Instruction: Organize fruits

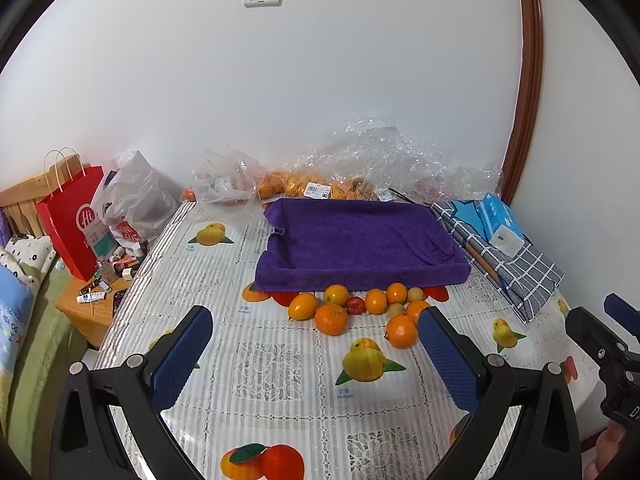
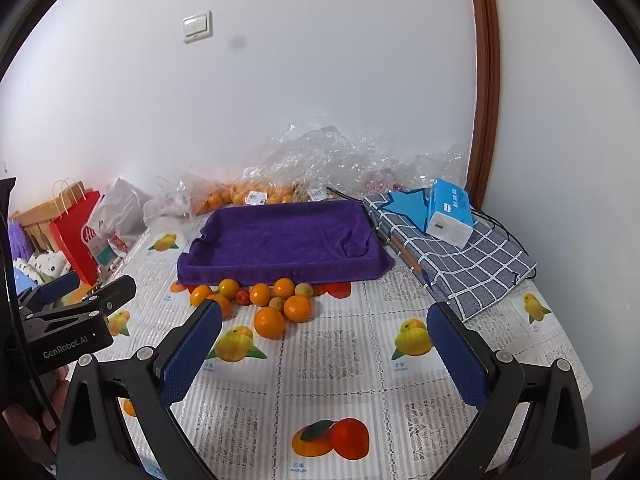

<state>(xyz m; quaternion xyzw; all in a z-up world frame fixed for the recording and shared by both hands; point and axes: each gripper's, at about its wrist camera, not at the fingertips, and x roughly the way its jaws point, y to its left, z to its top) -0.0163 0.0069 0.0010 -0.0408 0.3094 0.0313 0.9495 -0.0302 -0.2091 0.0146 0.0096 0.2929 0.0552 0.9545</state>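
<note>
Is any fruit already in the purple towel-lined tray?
No: the purple tray shows only bare towel inside, while the loose fruit sits in a cluster on the tablecloth just in front of it.

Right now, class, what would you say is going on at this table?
A person holds two grippers above the table, both open and empty. The left gripper and right gripper face a loose cluster of oranges and smaller fruits lying on the tablecloth just in front of a tray lined with a purple towel. The tray holds no fruit yet; sorting hasn't started.
</note>
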